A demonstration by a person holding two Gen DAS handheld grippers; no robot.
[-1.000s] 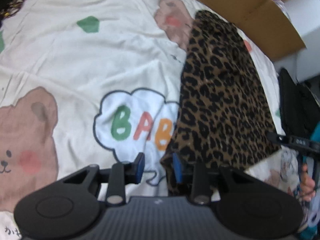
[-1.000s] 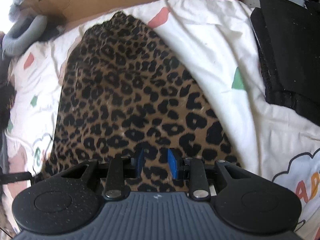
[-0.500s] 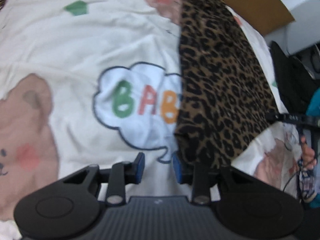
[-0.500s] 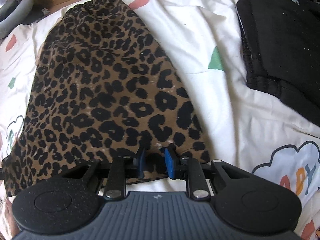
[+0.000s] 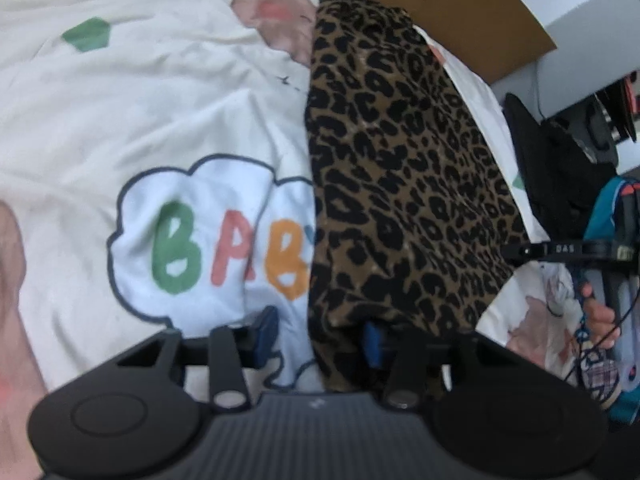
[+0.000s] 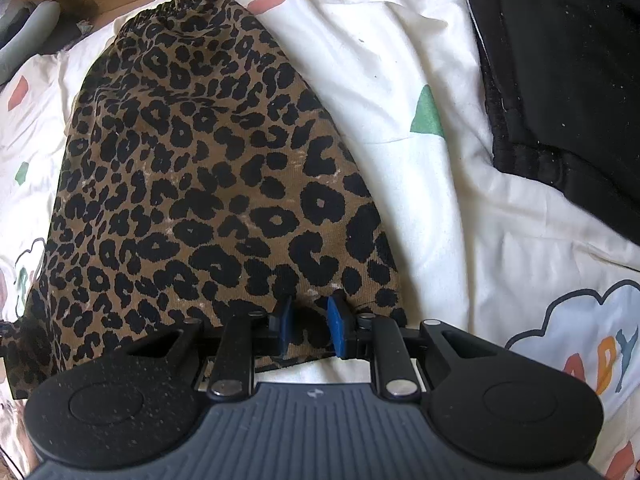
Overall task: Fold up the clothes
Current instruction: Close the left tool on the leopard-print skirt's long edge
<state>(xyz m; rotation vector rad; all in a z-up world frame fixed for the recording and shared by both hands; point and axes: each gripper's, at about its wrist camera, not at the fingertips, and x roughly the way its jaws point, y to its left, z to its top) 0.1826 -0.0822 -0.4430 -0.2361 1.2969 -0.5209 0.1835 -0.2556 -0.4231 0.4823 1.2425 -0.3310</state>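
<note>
Two grippers work the near hem of one leopard-print skirt [image 5: 400, 180], which lies flat on a cream bedsheet [image 5: 140, 100]. In the L view the skirt sits just right of the "BABY" cloud print [image 5: 192, 236], its long edge covering the print's last letter. Waistband end is far from the print, up by the cardboard [image 5: 460, 12].

L gripper [image 5: 319, 336] is at the skirt corner right below the print. Its jaws are closing w/ the skirt's side edge between them. One blue pad is bare over the sheet at the print's lower rim, the other is tucked under the cloth, so no pinch yet.

R gripper [image 6: 311, 328] is at the hem's opposite corner, well away from that print. It's clenched on a small pucker of leopard cloth, w/ creases running out from the pads. In the L view it shows past the skirt's far side, w/ a person's hand [image 5: 600, 312] on its handle.

Black folded clothes [image 6: 560, 80] lie beyond the skirt, on the side away from the print, not touching it.
</note>
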